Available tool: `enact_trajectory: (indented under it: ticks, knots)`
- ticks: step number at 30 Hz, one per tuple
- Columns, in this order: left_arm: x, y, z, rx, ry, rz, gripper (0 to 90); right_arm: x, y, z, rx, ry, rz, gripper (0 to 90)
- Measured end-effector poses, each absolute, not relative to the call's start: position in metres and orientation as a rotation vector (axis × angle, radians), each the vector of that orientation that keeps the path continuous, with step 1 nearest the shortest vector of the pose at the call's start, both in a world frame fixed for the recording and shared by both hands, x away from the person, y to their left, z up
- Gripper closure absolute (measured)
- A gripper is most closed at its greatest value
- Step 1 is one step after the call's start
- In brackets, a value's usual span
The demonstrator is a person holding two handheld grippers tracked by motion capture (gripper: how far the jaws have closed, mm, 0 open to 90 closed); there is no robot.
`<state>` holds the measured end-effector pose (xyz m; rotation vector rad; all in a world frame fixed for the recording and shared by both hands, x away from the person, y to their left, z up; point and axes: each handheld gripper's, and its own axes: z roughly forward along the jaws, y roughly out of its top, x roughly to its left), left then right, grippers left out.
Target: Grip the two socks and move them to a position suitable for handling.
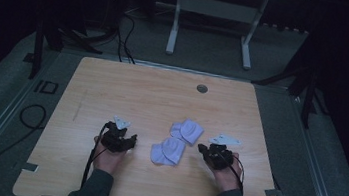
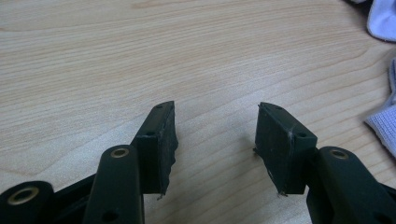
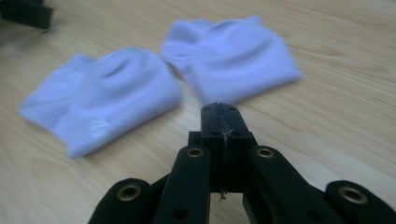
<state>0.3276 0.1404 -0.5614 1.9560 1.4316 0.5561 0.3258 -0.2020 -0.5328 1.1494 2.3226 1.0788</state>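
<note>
My left gripper (image 2: pixel 215 144): jaws wide, empty, bare table (image 1: pixel 113 90) between | my right gripper (image 3: pixel 220 119): jaws closed, empty | two socks (image 3: pixel 100 100) (image 3: pixel 233 56) just ahead of right tips, lying side by side | right hand nearer, I judge.

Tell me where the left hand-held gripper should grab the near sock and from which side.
Probably the near sock's left edge, approached from the left. It lies flat and folded on the table, and that edge faces the left hand-held gripper, whose jaws stand open just beside it. Come in low along the wood to pinch the layers together. Its right end sits close to the far sock, so avoid that side.
</note>
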Motion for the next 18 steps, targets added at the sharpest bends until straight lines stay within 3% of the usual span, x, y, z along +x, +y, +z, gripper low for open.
enact_trajectory:
  ticks: [18]
  knots:
    - [0.324,0.135,-0.558,1.979,1.391,0.536,49.5,0.320,-0.154,-0.543,1.002,2.448,1.078,89.9]
